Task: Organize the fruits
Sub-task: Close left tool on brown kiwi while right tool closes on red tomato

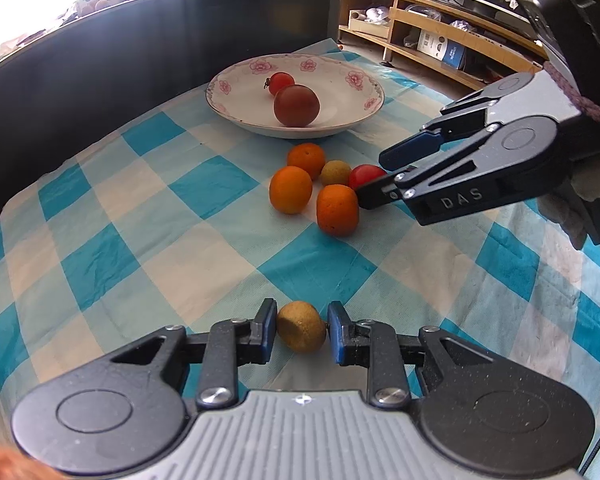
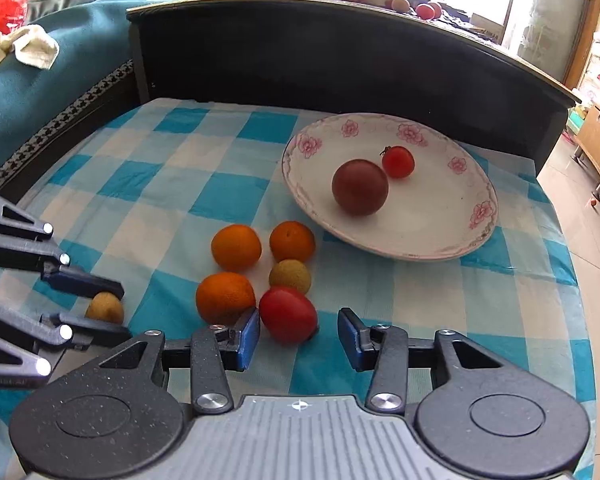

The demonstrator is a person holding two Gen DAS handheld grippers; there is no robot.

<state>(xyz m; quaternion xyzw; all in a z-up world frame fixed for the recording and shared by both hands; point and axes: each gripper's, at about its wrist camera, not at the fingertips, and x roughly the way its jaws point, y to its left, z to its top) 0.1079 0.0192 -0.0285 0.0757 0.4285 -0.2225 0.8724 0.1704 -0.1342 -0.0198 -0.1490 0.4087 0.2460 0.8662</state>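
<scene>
Rough, round brown fruit (image 1: 301, 327) sits clamped in the left tool (image 1: 299, 330); right tool (image 2: 298, 338) hangs released around a smooth red tomato (image 2: 287, 314).

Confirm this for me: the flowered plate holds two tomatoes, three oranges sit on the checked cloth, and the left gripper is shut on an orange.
One thing is wrong: the left gripper is shut on a small brownish-green fruit, not an orange, as the left wrist view shows. The rest stands: the flowered plate holds two tomatoes, and three oranges sit on the checked cloth.
</scene>
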